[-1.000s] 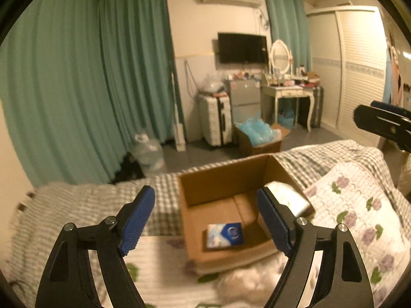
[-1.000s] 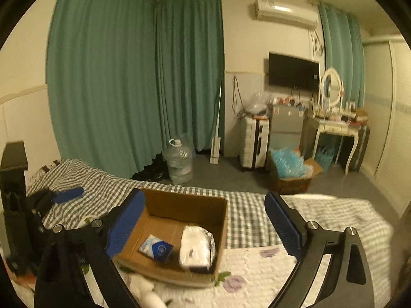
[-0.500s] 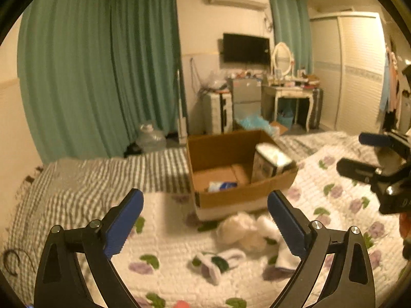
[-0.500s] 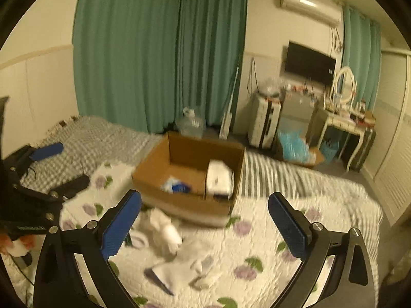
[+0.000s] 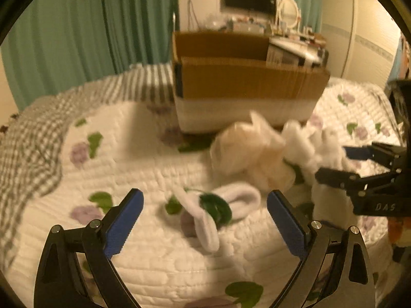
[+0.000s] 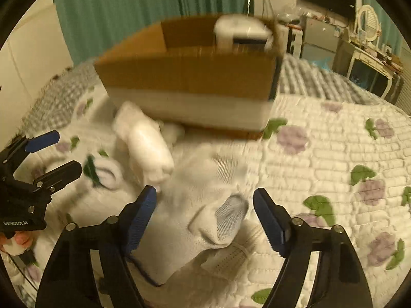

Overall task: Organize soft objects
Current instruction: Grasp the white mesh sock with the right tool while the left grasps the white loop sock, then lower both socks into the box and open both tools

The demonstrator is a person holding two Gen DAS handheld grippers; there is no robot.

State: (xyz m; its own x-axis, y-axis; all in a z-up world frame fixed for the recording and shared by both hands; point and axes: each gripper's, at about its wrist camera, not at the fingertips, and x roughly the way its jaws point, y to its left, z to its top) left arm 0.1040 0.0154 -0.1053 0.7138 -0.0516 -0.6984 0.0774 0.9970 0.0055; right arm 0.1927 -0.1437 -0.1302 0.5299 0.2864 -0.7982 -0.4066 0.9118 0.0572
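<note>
A cardboard box [image 5: 246, 82] stands on the bed; it also shows in the right wrist view [image 6: 190, 77], with a white pack [image 6: 241, 29] inside. In front of it lie a white plush toy [image 5: 251, 151], also in the right wrist view [image 6: 149, 148], a white sock [image 5: 213, 210] and a white knit garment [image 6: 213, 205]. My left gripper [image 5: 205, 215] is open, low over the sock. My right gripper [image 6: 205, 210] is open, straddling the knit garment. Each gripper shows in the other's view, the right [image 5: 364, 169] and the left [image 6: 43, 159].
The bed has a white quilt with purple flowers [image 6: 334, 159] and a grey checked blanket [image 5: 38, 128] on the left. Green curtains [image 5: 90, 25], a dressing table [image 6: 367, 59] and a wardrobe [image 5: 359, 38] stand beyond the bed.
Both grippers have dropped low and forward toward the soft items before the box. The box now looms larger and its inside is hidden. Both jaws stay open.
</note>
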